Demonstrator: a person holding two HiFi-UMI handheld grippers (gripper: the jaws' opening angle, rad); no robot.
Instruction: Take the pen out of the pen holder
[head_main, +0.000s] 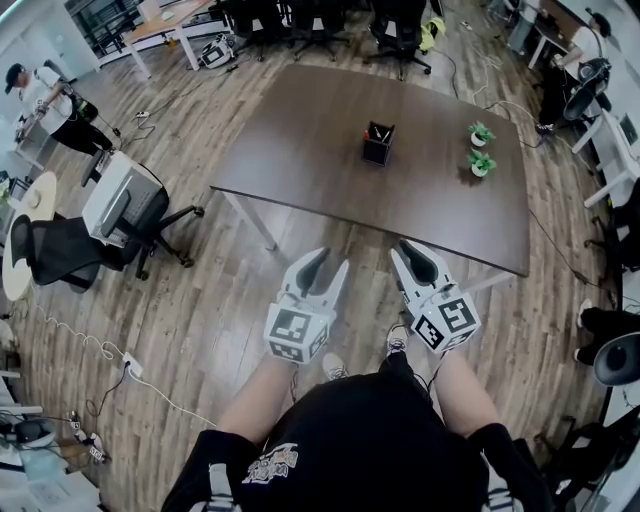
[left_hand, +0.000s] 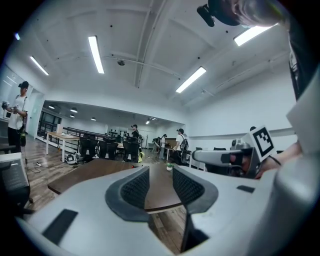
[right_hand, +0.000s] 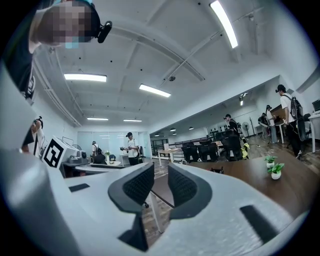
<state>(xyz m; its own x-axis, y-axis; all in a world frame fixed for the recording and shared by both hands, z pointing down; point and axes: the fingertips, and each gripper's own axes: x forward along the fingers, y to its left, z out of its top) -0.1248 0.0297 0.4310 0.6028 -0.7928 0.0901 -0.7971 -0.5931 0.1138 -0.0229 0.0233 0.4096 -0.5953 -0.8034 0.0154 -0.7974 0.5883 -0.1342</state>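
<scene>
Here, left gripper (head_main: 330, 262) and right gripper (head_main: 412, 255) short of near edge of table (head_main: 300, 150); jaws parted, empty, ready for pen (head_main: 381, 131).

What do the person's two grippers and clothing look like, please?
Both the left gripper and right gripper are white plastic shells with two tapering jaws lined with dark grey textured pads. Each carries a white cube with black square markers. The person wears a black top with a white print; no cables show.
</scene>
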